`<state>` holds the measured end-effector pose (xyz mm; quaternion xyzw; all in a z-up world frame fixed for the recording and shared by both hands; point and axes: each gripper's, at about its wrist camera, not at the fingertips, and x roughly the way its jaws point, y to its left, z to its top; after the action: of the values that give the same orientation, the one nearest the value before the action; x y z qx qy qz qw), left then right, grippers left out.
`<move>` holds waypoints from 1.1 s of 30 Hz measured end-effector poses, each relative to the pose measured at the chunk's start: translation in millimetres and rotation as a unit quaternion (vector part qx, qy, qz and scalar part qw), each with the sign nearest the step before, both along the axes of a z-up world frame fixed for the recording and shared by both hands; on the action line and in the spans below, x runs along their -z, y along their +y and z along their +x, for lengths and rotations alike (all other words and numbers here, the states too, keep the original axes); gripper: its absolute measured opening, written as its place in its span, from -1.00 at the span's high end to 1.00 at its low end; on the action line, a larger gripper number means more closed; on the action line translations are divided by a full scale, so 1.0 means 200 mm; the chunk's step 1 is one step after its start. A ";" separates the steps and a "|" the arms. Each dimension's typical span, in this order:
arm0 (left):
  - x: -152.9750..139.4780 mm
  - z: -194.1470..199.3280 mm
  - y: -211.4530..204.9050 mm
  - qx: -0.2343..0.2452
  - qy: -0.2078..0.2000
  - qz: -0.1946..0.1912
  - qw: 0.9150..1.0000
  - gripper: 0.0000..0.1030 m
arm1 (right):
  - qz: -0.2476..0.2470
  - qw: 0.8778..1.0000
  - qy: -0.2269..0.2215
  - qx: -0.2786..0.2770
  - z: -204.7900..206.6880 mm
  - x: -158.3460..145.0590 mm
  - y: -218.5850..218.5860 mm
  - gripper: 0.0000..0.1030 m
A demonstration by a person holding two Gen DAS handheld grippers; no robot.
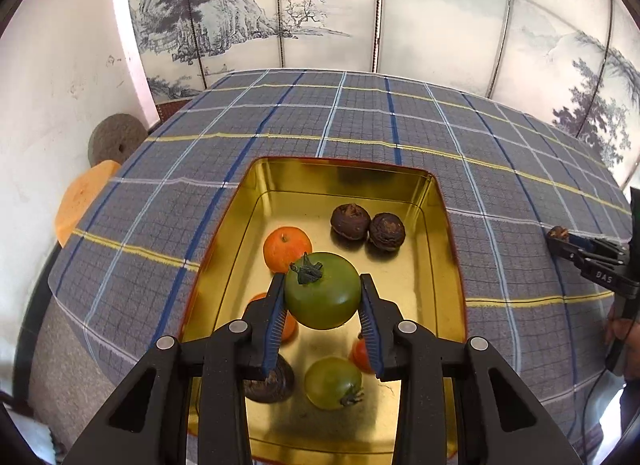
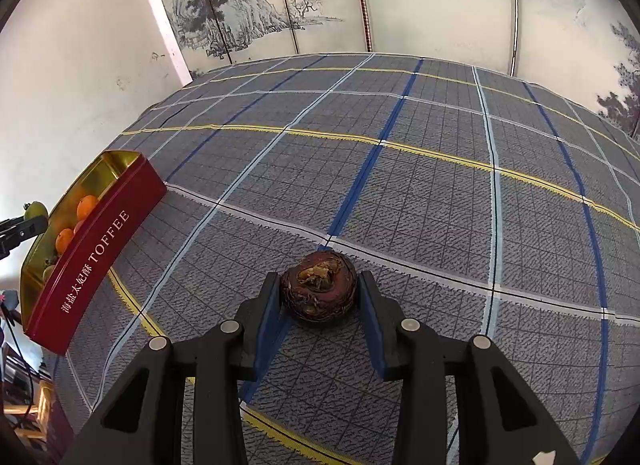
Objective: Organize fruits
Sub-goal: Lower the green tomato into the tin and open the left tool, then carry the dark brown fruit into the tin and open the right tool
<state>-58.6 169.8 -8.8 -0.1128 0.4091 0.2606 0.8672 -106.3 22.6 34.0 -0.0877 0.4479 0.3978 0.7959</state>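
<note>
My left gripper (image 1: 322,291) is shut on a green tomato (image 1: 322,297) and holds it above the gold inside of a red toffee tin (image 1: 440,201). In the tin lie an orange (image 1: 286,247), two dark brown water chestnuts (image 1: 350,221), another green tomato (image 1: 332,383), a red fruit (image 1: 360,353) and more fruit partly hidden by my fingers. My right gripper (image 2: 319,293) is around a brown water chestnut (image 2: 319,291) on the plaid cloth, with small gaps to both pads. The tin shows at the left of the right wrist view (image 2: 96,249).
The table is covered by a grey plaid cloth (image 2: 440,205). A painted folding screen (image 1: 360,5) stands behind it. A white wall, a round stone (image 1: 112,139) and an orange board (image 1: 82,201) are off the left edge. The right gripper shows at the right of the left wrist view (image 1: 560,235).
</note>
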 end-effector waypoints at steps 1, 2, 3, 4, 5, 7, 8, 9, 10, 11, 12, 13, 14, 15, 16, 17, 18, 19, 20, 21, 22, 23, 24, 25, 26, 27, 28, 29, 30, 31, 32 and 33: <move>0.00 0.01 0.00 0.002 0.002 0.004 1.000 0.30 | 0.000 1.000 0.000 0.000 0.00 0.00 0.00 0.29; 0.00 0.02 0.00 0.004 0.004 0.008 1.000 0.30 | -0.001 1.000 -0.001 0.000 0.00 0.00 0.00 0.29; 0.00 0.03 0.00 0.005 0.005 0.012 1.000 0.30 | -0.002 1.000 -0.002 0.000 0.00 0.00 0.00 0.29; 0.00 0.03 0.00 0.006 0.006 0.017 1.000 0.30 | -0.003 1.000 -0.003 0.000 0.00 0.00 0.00 0.29; 0.00 0.04 -0.01 0.008 0.007 0.021 1.000 0.30 | -0.005 1.000 -0.004 0.000 0.00 0.01 0.00 0.29; 0.00 0.06 -0.01 0.011 0.007 0.027 1.000 0.30 | -0.007 1.000 -0.006 0.000 -0.01 0.01 0.01 0.29; 0.00 0.07 -0.02 0.012 0.008 0.031 0.999 0.30 | -0.007 1.000 -0.007 -0.001 -0.01 0.01 0.01 0.29; 0.00 0.07 -0.02 0.012 0.010 0.034 0.999 0.30 | -0.007 1.000 -0.006 0.000 -0.01 0.01 0.01 0.29; 0.01 0.08 -0.02 0.014 0.011 0.036 0.999 0.29 | -0.007 1.000 -0.006 0.000 -0.01 0.01 0.01 0.29; 0.01 0.09 -0.02 0.016 0.012 0.037 0.999 0.29 | -0.007 1.000 -0.006 -0.001 -0.01 0.01 0.01 0.29; 0.01 0.10 -0.02 0.016 0.013 0.037 0.999 0.29 | -0.008 1.000 -0.007 -0.001 -0.01 0.01 0.01 0.29; 0.02 0.11 -0.02 0.016 0.015 0.038 0.999 0.29 | -0.008 1.000 -0.007 -0.001 -0.01 0.01 0.01 0.29; 0.02 0.12 -0.02 0.017 0.017 0.039 0.999 0.29 | -0.008 1.000 -0.007 -0.001 -0.01 0.01 0.01 0.29; 0.02 0.13 -0.02 0.017 0.018 0.040 0.999 0.29 | -0.007 1.000 -0.007 -0.001 -0.01 0.01 0.01 0.29; 0.02 0.13 -0.02 0.016 0.019 0.043 0.999 0.29 | -0.007 1.000 -0.006 -0.001 -0.01 0.01 0.01 0.29; 0.03 0.14 -0.02 0.015 0.023 0.048 0.998 0.29 | -0.007 1.000 -0.006 -0.001 -0.01 0.01 0.01 0.29; 0.03 0.15 -0.03 0.014 0.026 0.052 0.998 0.28 | -0.007 1.000 -0.006 -0.001 -0.01 0.01 0.01 0.29; 0.03 0.16 -0.02 0.013 0.027 0.054 0.998 0.28 | -0.007 1.000 -0.006 -0.001 -0.01 0.01 0.01 0.29; 0.04 0.16 -0.02 0.012 0.030 0.056 0.998 0.28 | -0.007 1.000 -0.006 -0.001 -0.01 0.01 0.01 0.29; 0.04 0.17 -0.02 0.011 0.032 0.057 0.998 0.27 | -0.007 1.000 -0.006 -0.001 -0.01 0.01 0.01 0.29; 0.04 0.17 -0.02 0.010 0.033 0.060 0.998 0.24 | -0.007 1.000 -0.006 -0.001 -0.01 0.01 0.01 0.29; 0.04 0.17 -0.02 0.005 0.036 0.065 0.997 0.15 | -0.007 1.000 -0.007 -0.001 -0.01 0.00 0.01 0.29; 0.04 0.17 -0.03 0.002 0.036 0.071 0.997 0.02 | -0.007 1.000 -0.007 -0.001 -0.01 0.00 0.01 0.29; 0.03 0.17 -0.03 0.000 0.034 0.078 0.996 -0.03 | -0.008 1.000 -0.007 -0.001 -0.01 0.00 0.01 0.29; 0.02 0.16 -0.04 -0.002 0.030 0.087 0.996 -0.15 | -0.008 1.000 -0.007 -0.001 -0.01 0.01 0.01 0.29; 0.01 0.16 -0.05 -0.003 0.027 0.094 0.995 -0.25 | -0.007 1.000 -0.007 -0.001 -0.01 0.01 0.01 0.29; 0.00 0.15 -0.06 -0.004 0.025 0.099 0.995 -0.30 | -0.006 1.000 -0.006 -0.001 -0.01 0.00 0.01 0.29; 0.00 0.15 -0.06 -0.004 0.024 0.103 0.994 -0.40 | -0.005 1.000 -0.006 -0.001 -0.01 0.00 0.01 0.29; -0.01 0.14 -0.07 -0.005 0.024 0.108 0.994 -0.45 | -0.005 1.000 -0.005 -0.001 -0.01 0.01 0.01 0.29; -0.02 0.13 -0.07 -0.007 0.024 0.112 0.993 -0.45 | -0.004 1.000 -0.005 -0.001 -0.01 0.01 0.01 0.30; -0.02 0.12 -0.08 -0.009 0.024 0.116 0.993 -0.45 | -0.003 1.000 -0.005 -0.001 -0.01 0.01 0.01 0.30; -0.03 0.11 -0.08 -0.009 0.023 0.118 0.993 -0.45 | 0.000 1.000 -0.005 0.001 -0.01 0.00 0.00 0.30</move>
<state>-36.5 152.9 -2.7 -0.0074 0.3943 0.3172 0.8625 -108.9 23.5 33.3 -0.0894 0.4444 0.3964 0.7984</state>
